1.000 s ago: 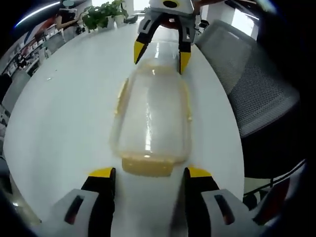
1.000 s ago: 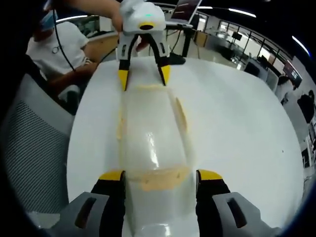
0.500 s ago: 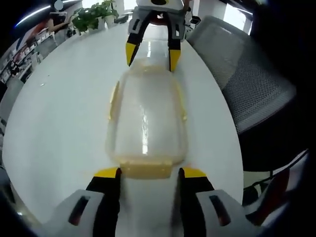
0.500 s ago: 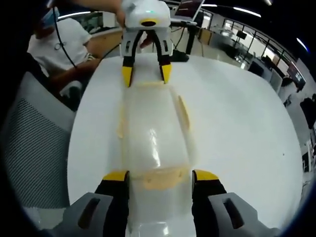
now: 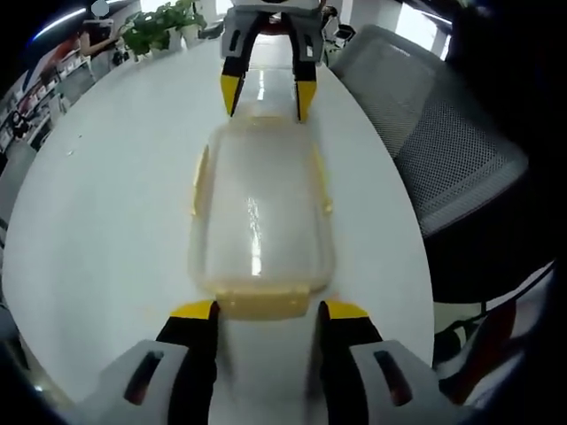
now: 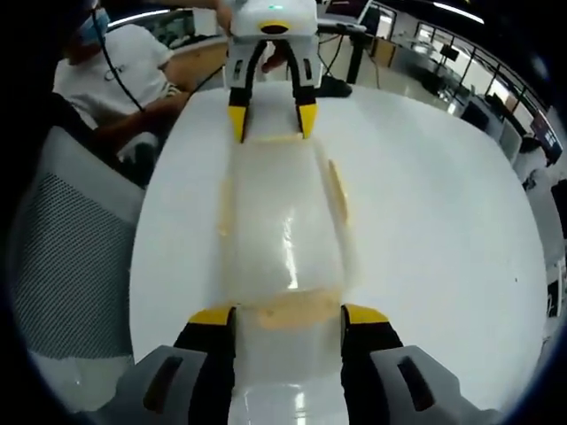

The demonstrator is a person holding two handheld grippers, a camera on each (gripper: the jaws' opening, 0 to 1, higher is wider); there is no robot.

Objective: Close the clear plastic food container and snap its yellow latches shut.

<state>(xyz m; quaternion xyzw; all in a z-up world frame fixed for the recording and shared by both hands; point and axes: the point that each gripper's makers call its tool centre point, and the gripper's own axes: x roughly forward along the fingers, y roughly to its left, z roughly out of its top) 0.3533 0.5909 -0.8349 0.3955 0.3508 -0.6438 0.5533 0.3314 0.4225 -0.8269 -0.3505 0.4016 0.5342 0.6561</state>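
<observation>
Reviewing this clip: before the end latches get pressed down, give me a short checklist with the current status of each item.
1. Lid seated on the clear container: ok, it covers the top with no obvious gap.
2. Left gripper straddling the near end latch: ok, jaws open on either side of it.
3. Right gripper straddling the opposite end latch: ok, jaws open around it.
4. End latches snapped shut: cannot tell, the yellow tabs are blurred at the jaw tips.
5. Side latches snapped shut: cannot tell; they look slightly flared.
6. Container resting flat on the white table: ok.
</observation>
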